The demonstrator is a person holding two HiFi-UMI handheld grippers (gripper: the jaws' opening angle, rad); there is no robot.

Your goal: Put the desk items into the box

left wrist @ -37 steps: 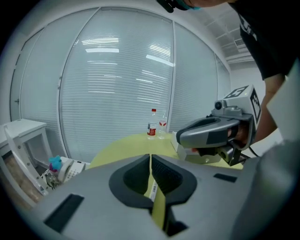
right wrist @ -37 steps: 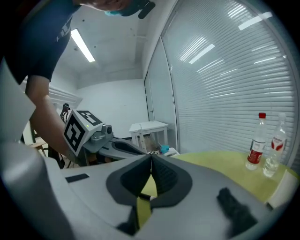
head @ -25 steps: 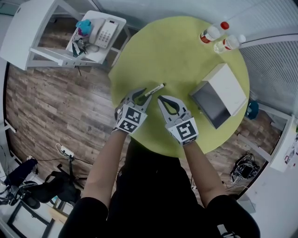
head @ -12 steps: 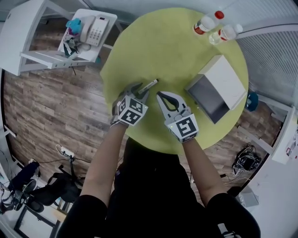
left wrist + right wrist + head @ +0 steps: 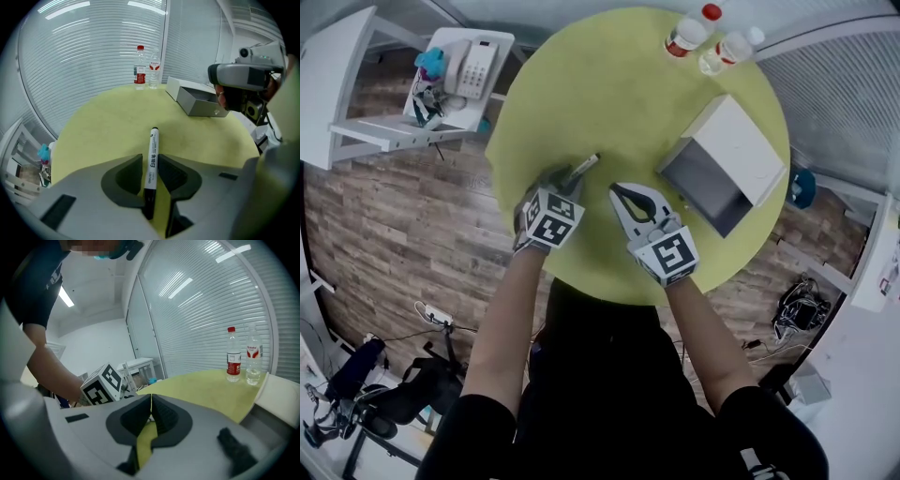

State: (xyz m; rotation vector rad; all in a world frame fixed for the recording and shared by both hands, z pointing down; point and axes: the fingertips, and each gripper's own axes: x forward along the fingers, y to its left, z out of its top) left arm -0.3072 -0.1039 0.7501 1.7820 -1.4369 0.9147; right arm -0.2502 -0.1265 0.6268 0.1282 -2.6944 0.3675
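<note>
A black-and-white marker lies pointing away along the yellow round table. Its rear half sits between the pads of my left gripper, whose jaws are closing and touch it on both sides. From above, the marker sticks out past the left gripper toward the table's middle. My right gripper hovers just to the right, shut with nothing in it. The open grey-and-white box lies on its side further right, its opening toward me. It also shows in the left gripper view as the box.
Two water bottles stand at the table's far edge. A white side table with a telephone stands off the table to the left. The left gripper's marker cube shows in the right gripper view.
The left gripper has slid forward over the marker's rear end, and its jaws now hug it. The right gripper has stayed beside it, still shut.
</note>
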